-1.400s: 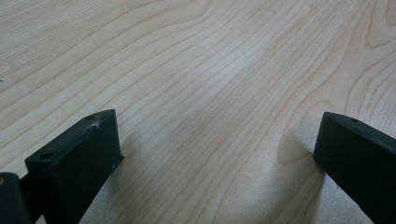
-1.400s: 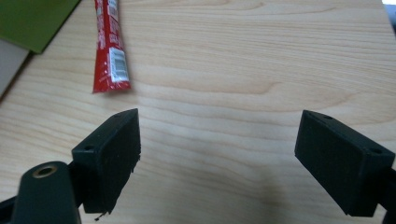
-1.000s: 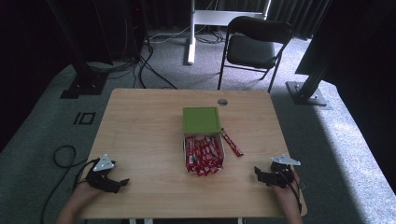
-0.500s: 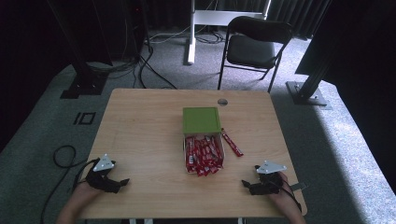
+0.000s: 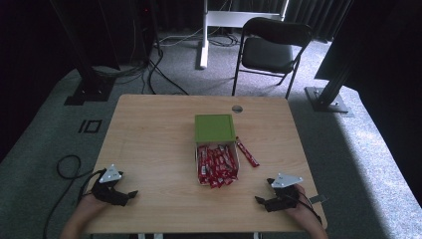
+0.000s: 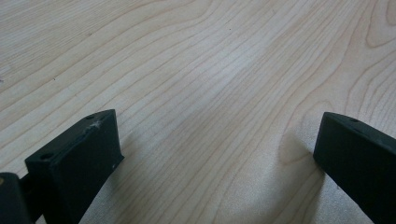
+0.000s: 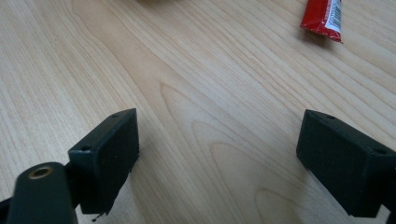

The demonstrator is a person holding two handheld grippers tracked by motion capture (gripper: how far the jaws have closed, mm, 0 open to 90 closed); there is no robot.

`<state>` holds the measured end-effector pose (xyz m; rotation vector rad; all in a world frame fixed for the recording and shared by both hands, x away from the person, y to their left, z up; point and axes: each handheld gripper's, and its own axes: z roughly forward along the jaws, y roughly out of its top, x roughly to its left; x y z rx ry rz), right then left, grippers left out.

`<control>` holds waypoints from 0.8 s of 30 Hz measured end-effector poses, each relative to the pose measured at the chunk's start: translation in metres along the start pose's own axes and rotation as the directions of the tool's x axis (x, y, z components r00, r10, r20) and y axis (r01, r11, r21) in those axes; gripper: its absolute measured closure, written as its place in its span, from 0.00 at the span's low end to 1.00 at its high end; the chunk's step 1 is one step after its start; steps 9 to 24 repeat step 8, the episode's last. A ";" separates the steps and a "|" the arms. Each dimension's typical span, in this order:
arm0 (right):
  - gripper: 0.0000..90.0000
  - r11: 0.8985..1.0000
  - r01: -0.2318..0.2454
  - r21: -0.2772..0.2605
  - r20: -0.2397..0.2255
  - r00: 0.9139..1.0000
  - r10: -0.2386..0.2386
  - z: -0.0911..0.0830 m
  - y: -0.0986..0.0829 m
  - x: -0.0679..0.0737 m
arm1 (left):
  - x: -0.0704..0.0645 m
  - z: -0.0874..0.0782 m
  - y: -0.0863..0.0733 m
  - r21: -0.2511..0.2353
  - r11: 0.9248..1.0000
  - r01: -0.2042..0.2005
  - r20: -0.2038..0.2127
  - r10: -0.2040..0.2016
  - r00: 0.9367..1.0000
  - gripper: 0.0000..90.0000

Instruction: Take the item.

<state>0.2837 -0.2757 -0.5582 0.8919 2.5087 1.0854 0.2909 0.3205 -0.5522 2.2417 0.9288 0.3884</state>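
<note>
A small box (image 5: 217, 160) full of several red wrapped bars sits mid-table, its green lid (image 5: 214, 128) lying against its far end. One loose red bar (image 5: 247, 153) lies just right of the box, and its end shows as a red wrapper (image 7: 323, 16) in the right gripper view. My left gripper (image 5: 130, 194) rests at the front left of the table, open, with bare wood between its jaws (image 6: 210, 154). My right gripper (image 5: 261, 201) rests at the front right, also open over bare wood (image 7: 217, 149).
The wooden table (image 5: 149, 129) has a round cable port (image 5: 237, 108) near its far edge. A folding chair (image 5: 268, 50) and stand bases stand on the carpet beyond. A black cable (image 5: 64, 169) loops off the table's left side.
My right gripper has slid left and nearer along the front edge, turning its jaws toward the left. The left gripper has stayed put.
</note>
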 end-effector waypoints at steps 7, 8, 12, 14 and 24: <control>0.15 1.000 -0.021 -0.002 0.011 1.000 0.021 0.000 0.000 -0.001 | 0.000 0.000 0.000 0.000 1.000 0.000 0.000 0.000 1.000 0.02; 0.15 1.000 -0.030 -0.005 0.018 0.999 0.030 0.000 0.000 -0.002 | 0.000 0.000 0.000 0.000 1.000 0.000 0.000 0.000 1.000 0.02; 0.15 1.000 -0.030 -0.005 0.018 0.999 0.030 0.000 0.000 -0.002 | 0.000 0.000 0.000 0.000 1.000 0.000 0.000 0.000 1.000 0.02; 0.15 1.000 -0.030 -0.005 0.018 0.999 0.030 0.000 0.000 -0.002 | 0.000 0.000 0.000 0.000 1.000 0.000 0.000 0.000 1.000 0.02; 0.15 1.000 -0.030 -0.005 0.018 0.999 0.030 0.000 0.000 -0.002 | 0.000 0.000 0.000 0.000 1.000 0.000 0.000 0.000 1.000 0.02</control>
